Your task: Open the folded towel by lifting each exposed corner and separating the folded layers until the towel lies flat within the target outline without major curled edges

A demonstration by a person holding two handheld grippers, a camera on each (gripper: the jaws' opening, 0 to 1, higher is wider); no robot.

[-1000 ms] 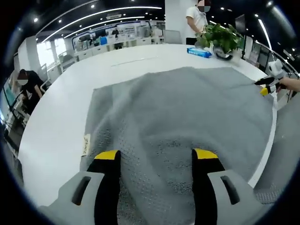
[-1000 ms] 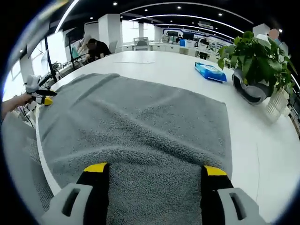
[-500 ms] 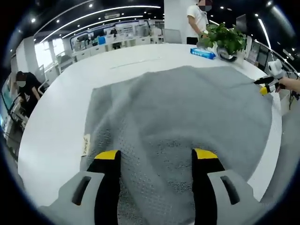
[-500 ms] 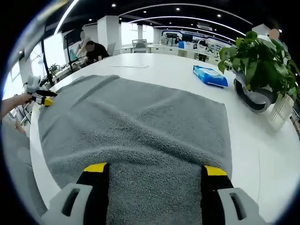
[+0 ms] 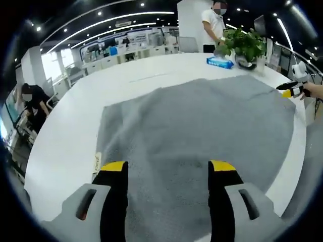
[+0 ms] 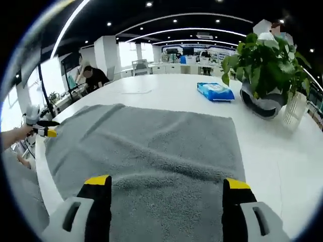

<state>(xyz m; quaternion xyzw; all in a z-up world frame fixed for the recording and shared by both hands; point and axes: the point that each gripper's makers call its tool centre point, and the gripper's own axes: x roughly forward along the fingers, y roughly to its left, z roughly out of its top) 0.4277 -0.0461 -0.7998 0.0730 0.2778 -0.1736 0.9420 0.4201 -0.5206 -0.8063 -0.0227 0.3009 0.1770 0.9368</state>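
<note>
**Left gripper view and right: towel spread, near corners still to settle**

Left gripper view has the grey towel [image 5: 202, 126] spread across the white table [image 5: 65, 141], running from between the jaws at 6 o'clock out toward 1 o'clock. It looks unfolded to a single layer, so the step in hand is, I judge, the last one: pulling it flat. A soft ridge runs up its middle and the near edge rides up toward both cameras. No outline can be made out, so its fit cannot be told.

The left gripper [image 5: 167, 169] has its jaws wide apart, towel lying between the yellow tips; whether they touch the cloth cannot be told. The right gripper [image 6: 166, 184] is likewise wide, with the near edge of the towel [image 6: 151, 146] between its tips. Each gripper also appears at the other's far corner, at 3 o'clock and 9 o'clock.

Next move probably calls for lowering both near corners evenly and drawing them apart to smooth the ridge.

Beyond, a plant [image 6: 262, 65] and blue packet [image 6: 214, 91] sit at 1 o'clock.
</note>
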